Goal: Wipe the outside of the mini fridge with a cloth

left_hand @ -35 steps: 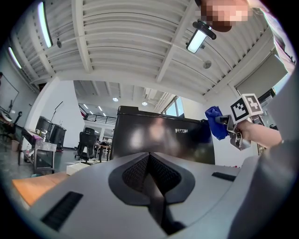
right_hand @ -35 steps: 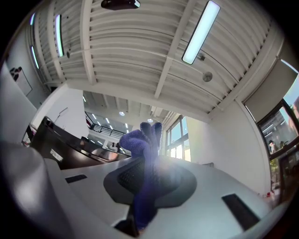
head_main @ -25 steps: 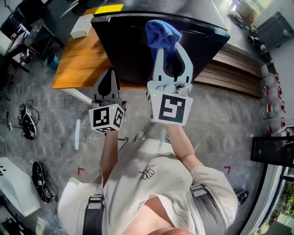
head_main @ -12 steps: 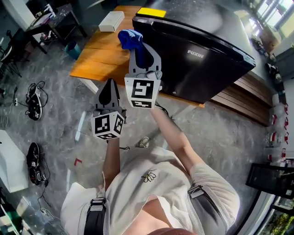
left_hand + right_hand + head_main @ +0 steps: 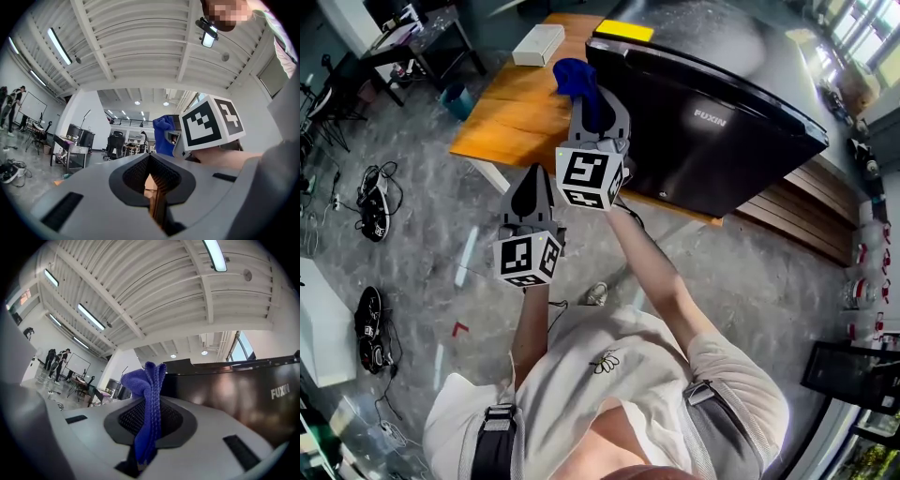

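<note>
Pinching the blue cloth between its 2 jaws, the right gripper is clamped tight on the fabric, which stands up in a folded bunch above the pads. In the head view that gripper is raised in front of the person, and the cloth sits at the left end of the black fridge, just beside its top corner; whether it touches the casing cannot be told. The right gripper view shows the glossy fridge close behind the cloth, to its right.

The fridge stands on a wooden table, with a white box farther back on the tabletop. The left gripper hangs lower, near the table's front edge and over the grey floor, well apart from the fridge. Its jaws are pressed together with nothing between them.
</note>
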`<action>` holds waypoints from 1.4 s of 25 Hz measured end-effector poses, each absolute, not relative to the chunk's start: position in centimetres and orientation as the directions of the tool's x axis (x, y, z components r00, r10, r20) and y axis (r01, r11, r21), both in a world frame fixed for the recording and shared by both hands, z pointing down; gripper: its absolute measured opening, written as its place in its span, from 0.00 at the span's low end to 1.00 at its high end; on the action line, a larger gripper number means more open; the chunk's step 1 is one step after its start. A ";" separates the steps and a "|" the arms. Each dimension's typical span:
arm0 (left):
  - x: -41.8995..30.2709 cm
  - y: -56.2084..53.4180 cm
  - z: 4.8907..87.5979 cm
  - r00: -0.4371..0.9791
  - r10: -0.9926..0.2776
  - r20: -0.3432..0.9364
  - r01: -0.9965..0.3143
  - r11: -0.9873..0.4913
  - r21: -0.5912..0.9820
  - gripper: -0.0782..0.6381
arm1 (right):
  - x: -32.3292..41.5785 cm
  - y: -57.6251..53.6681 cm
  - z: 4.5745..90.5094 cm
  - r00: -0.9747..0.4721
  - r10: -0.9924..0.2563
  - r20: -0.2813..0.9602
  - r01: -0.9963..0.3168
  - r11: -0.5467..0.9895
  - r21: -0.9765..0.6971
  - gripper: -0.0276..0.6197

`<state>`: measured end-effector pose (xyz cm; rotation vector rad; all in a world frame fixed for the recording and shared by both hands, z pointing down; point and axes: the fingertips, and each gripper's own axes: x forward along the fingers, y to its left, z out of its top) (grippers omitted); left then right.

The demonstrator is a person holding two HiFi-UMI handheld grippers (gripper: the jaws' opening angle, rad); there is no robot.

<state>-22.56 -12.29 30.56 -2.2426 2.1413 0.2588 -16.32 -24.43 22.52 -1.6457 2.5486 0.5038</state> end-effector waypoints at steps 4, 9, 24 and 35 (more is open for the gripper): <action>-22.0 -12.4 30.4 0.058 -0.987 -0.148 -0.993 -0.073 0.094 0.12 | -15.1 -24.1 22.4 -0.401 -0.884 -0.242 -0.906 0.344 0.247 0.14; -21.3 -12.5 30.3 0.078 -0.985 -0.152 -0.992 -0.091 0.084 0.12 | -12.0 -23.4 22.1 -0.353 -0.900 -0.258 -0.927 0.299 0.224 0.14; -16.9 -14.0 30.0 0.174 -0.971 -0.161 -0.979 -0.189 0.077 0.12 | 1.0 -20.8 20.7 -0.173 -0.936 -0.307 -0.973 0.113 0.202 0.14; -13.6 -14.7 29.7 0.242 -0.955 -0.170 -0.965 -0.255 0.062 0.12 | 9.6 -19.5 20.5 -0.010 -0.948 -0.319 -0.976 -0.060 0.210 0.14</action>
